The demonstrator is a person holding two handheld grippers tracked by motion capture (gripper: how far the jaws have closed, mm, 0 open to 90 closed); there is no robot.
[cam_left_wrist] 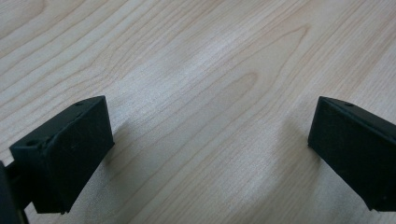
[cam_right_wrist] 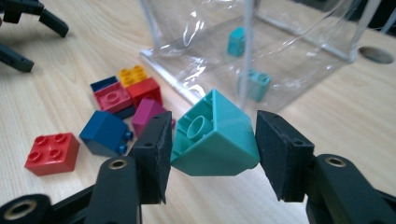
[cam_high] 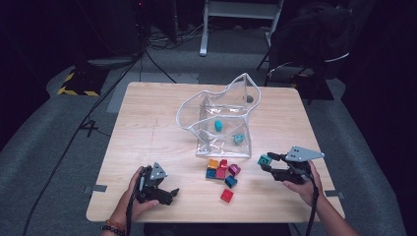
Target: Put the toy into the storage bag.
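Near the table's right edge, the right gripper (cam_right_wrist: pixel 212 140) clamps a teal plastic building brick (cam_right_wrist: pixel 214 138), underside showing, beside the clear plastic bag (cam_high: pixel 219 105) holding apparently 2 blurred teal bricks, while the left gripper (cam_left_wrist: pixel 210 140) gapes empty.

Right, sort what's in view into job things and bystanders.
Job: teal brick clamped in the right gripper; clear bag holding two teal bricks; loose brick pile.
Bystanders: open left gripper resting on the table; chair; floor cables.
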